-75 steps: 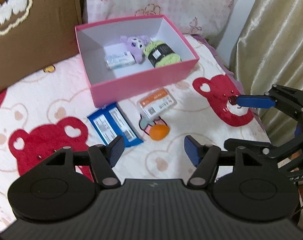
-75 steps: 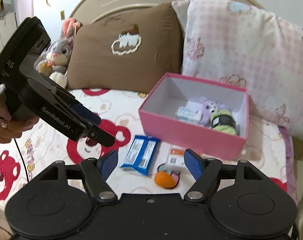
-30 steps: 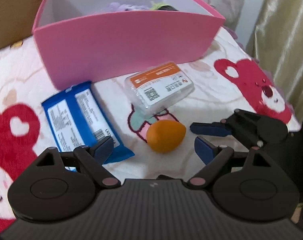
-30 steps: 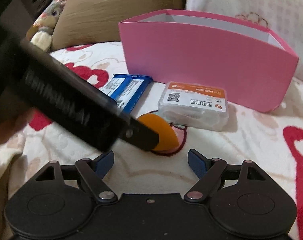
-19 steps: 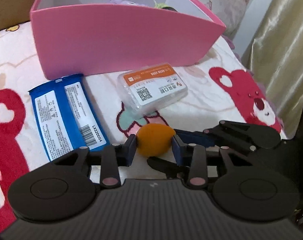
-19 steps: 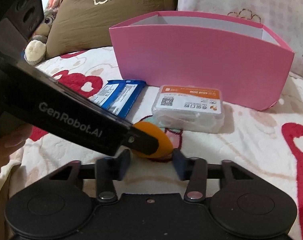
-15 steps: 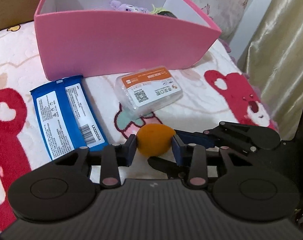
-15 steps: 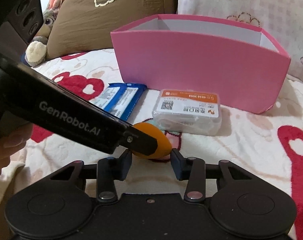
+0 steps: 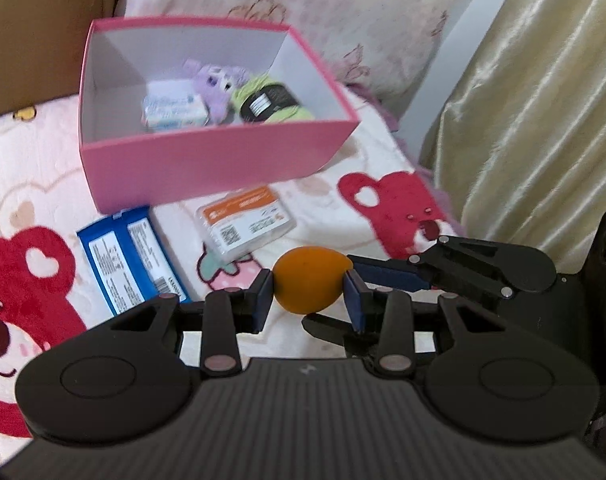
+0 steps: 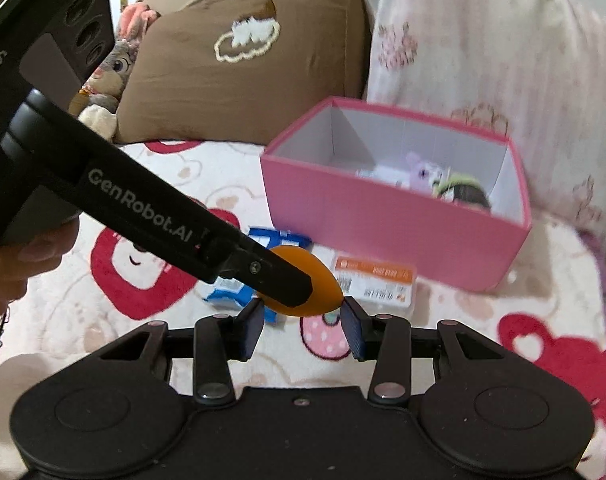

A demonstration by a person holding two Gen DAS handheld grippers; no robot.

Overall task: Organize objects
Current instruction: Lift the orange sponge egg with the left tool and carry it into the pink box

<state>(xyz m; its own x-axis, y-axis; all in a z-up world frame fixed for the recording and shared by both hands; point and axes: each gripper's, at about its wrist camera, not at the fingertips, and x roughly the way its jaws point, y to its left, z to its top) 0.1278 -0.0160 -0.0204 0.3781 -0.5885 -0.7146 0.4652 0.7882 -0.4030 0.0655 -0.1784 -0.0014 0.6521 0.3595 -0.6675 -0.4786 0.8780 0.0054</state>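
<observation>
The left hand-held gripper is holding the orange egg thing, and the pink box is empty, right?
Not quite. The left hand-held gripper does hold the orange egg-shaped thing, but the pink box is not empty. The left wrist view shows a purple plush toy, a small white packet and a green yarn ball inside it.

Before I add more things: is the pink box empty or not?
Not empty. The pink box holds a purple plush toy, a small packet and green yarn.
</observation>
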